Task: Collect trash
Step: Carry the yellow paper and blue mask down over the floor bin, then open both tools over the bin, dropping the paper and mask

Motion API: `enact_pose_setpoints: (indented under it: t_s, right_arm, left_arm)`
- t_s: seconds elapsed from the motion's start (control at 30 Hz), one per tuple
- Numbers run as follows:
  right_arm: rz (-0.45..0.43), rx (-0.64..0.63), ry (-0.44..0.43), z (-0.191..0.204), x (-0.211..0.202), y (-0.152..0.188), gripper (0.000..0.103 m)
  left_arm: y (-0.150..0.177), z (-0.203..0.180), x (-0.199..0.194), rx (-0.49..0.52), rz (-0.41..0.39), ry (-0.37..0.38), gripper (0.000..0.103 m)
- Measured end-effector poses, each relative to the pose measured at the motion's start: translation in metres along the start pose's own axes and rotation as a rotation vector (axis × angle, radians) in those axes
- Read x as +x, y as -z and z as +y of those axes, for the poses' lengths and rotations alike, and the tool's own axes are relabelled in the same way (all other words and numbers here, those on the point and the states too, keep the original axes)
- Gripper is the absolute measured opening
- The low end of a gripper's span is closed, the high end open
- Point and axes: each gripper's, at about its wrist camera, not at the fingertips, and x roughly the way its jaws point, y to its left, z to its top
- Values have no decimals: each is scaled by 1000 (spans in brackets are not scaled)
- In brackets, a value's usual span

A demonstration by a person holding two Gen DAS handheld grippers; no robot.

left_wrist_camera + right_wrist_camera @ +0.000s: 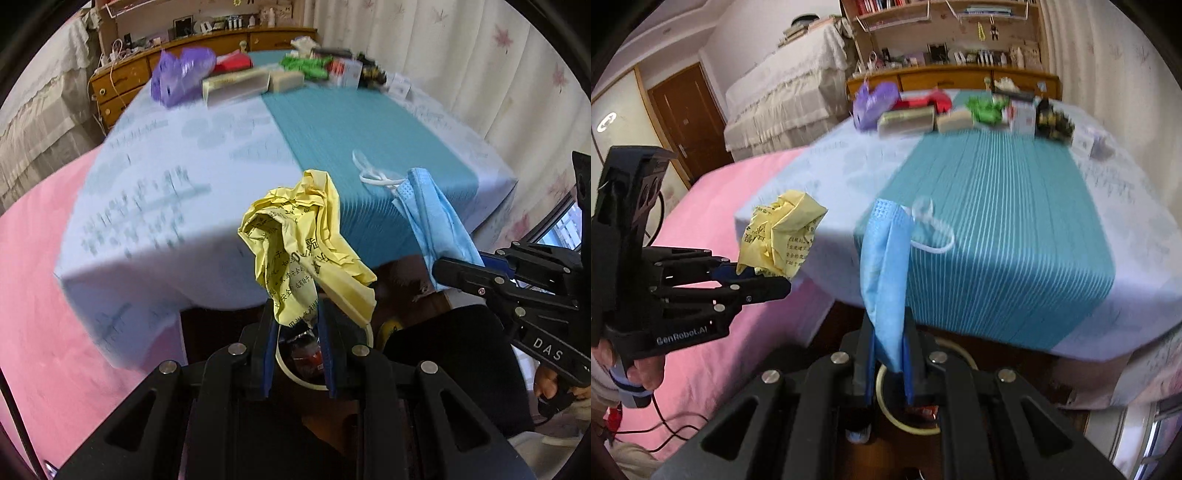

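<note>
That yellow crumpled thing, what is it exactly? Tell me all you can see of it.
The yellow paper is a thin sheet crumpled into a loose wad, printed with black characters too creased to read. It looks light and dry, with one flap drooping to the side. Its lower end is pinched between the blue-padded fingers of the left tool, which holds it in the air in front of the table edge. Nothing else touches it; the blue face mask hangs apart beside it.

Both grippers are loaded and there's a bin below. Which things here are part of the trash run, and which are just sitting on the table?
In play: yellow crumpled paper in left gripper; blue face mask in right gripper; bin rim below.

Lying about: purple bag, long box, green wrapper.
</note>
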Motion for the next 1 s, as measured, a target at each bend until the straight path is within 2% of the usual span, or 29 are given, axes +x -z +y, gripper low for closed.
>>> enact_pose_setpoints:
  t_s: [0.17, 0.3, 0.47, 0.73, 0.87, 1.0]
  right_arm:
    - [72, 42, 27, -10, 39, 30, 12]
    - [127, 72, 48, -21, 69, 50, 12]
    - [215, 131, 52, -41, 110, 74, 12]
    - [311, 248, 39, -76, 166, 101, 12]
    - [337, 310, 37, -99, 191, 114, 12]
    - [376, 366, 35, -119, 212, 128, 12]
  left_arm:
    - [22, -12, 39, 19, 0, -46, 19]
    - [33, -21, 69, 25, 18, -25, 19]
    - [44, -29, 112, 14, 80, 12, 19]
    - [56, -35, 189, 45, 202, 9, 19]
    - [55, -31, 221, 9, 251, 11, 19]
    - [54, -23, 246, -58, 291, 46, 19]
